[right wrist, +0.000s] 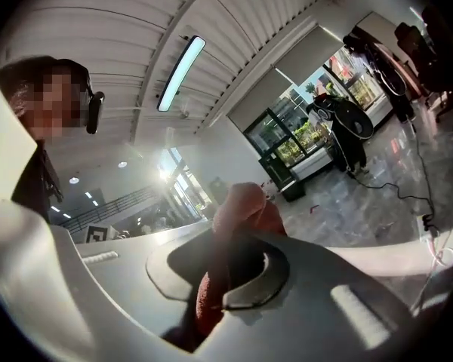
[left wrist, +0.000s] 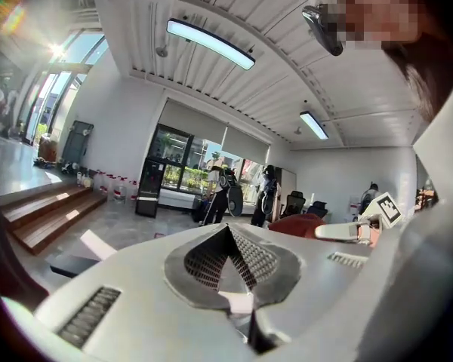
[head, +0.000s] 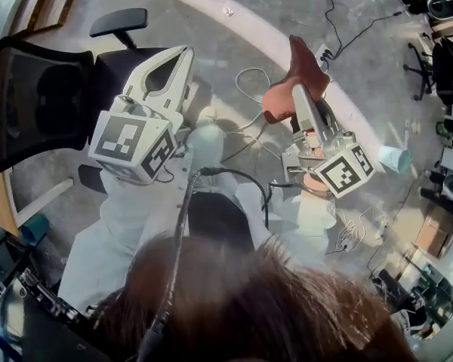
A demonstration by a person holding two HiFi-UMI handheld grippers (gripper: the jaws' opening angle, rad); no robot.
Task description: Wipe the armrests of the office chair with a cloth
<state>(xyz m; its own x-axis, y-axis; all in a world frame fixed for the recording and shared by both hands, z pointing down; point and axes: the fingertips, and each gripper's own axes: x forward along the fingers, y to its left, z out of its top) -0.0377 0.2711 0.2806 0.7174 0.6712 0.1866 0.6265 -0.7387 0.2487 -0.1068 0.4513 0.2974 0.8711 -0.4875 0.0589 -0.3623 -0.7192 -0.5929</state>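
Two grippers are raised: the right gripper (head: 298, 90) is clamped on the red cloth (head: 306, 65), the left gripper (head: 183, 56) is closed empty near the office chair (head: 38, 100).

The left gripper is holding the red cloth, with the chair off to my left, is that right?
No, the right gripper holds the cloth, as the right gripper view shows; the left gripper is shut on nothing. The chair is to your left.

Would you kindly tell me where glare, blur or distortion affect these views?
Head view: fisheye bending, sunlit floor with hard shadows, hair blurred at the bottom. Left gripper view: glare from the windows washes out the upper left. Right gripper view: the cloth between the jaws is soft, too near the lens.
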